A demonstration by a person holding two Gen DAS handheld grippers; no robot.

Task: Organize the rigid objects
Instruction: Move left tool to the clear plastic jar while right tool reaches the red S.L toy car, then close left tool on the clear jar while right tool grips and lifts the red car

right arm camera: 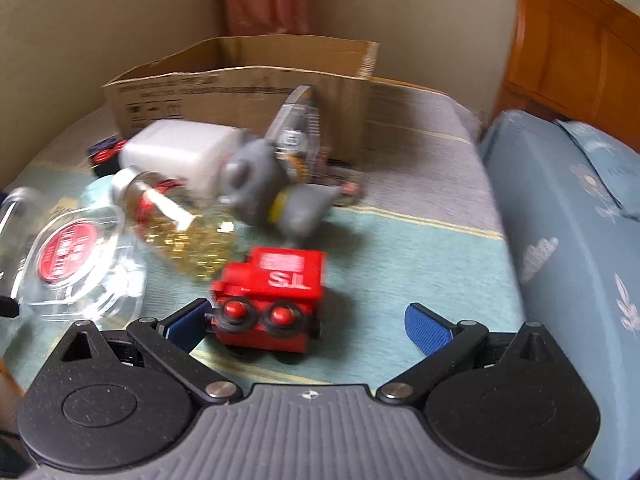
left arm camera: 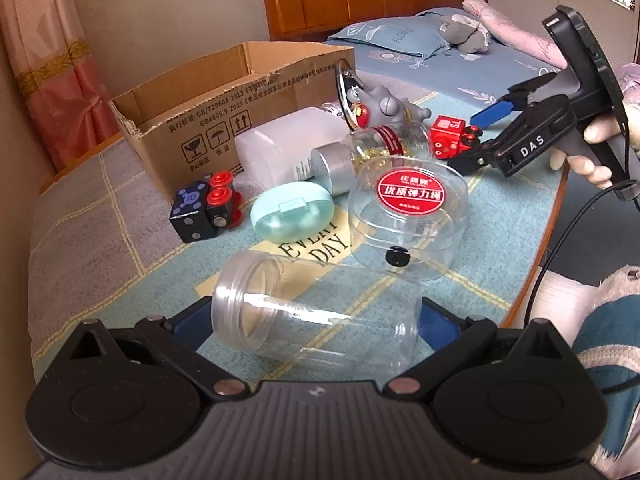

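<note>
My right fingers [right arm camera: 308,320] apart, straddling red toy train [right arm camera: 270,300] mid-worktop, lined up to grab. Left fingers [left arm camera: 316,316] apart round clear jar [left arm camera: 312,316] lying at near edge. Cardboard box [left arm camera: 224,92] open at far edge, likely drop spot.

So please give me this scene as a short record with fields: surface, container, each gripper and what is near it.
surface: table with patterned cloth
container: open cardboard box, at the far side
left gripper: open, clear jar lying between its fingers
right gripper: open, red toy train between its fingers
other things: white bottle, grey toy
</note>
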